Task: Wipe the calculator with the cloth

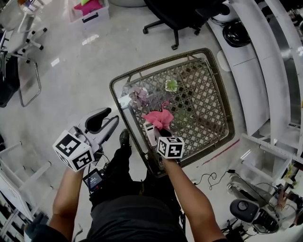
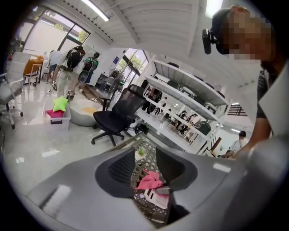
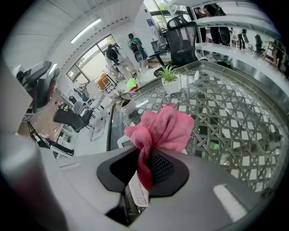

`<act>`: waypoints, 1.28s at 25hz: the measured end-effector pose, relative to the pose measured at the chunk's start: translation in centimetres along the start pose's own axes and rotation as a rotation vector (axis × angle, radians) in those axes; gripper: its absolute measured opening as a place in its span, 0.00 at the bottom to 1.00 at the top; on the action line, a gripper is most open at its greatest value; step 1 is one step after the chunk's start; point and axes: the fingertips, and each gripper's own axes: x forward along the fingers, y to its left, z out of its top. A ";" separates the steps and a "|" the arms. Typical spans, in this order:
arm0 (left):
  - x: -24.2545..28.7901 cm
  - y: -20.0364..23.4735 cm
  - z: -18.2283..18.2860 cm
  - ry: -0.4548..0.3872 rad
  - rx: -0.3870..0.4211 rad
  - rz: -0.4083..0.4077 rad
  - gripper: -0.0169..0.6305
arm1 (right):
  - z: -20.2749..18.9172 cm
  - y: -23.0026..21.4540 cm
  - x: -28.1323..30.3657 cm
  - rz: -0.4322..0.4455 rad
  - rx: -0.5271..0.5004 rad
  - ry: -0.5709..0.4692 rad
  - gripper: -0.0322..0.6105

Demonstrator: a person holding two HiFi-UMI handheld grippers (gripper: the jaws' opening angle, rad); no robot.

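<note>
Right gripper (image 1: 158,125) pinches the cloth (image 1: 160,118) over the calculator (image 1: 150,133) at the table's (image 1: 203,104) seven o'clock; left gripper (image 1: 105,124), jaws apart and empty, should pin the calculator's edge before firm strokes.

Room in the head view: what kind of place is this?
Probably an open office or lab workspace. There's a black swivel office chair, long white curved shelving with items on display, and a wide glossy floor with more chairs around.
</note>
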 end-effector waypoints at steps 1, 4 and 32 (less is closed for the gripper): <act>0.1 -0.2 -0.1 0.001 -0.001 -0.005 0.29 | -0.1 0.2 0.0 0.004 -0.003 0.002 0.15; 0.0 -0.4 -0.2 -0.002 -0.007 -0.009 0.29 | -0.8 1.2 0.1 0.021 -0.027 0.014 0.15; 1.3 -3.3 -4.6 0.069 -0.036 -0.068 0.29 | -4.0 0.3 -1.5 0.017 -0.046 0.006 0.15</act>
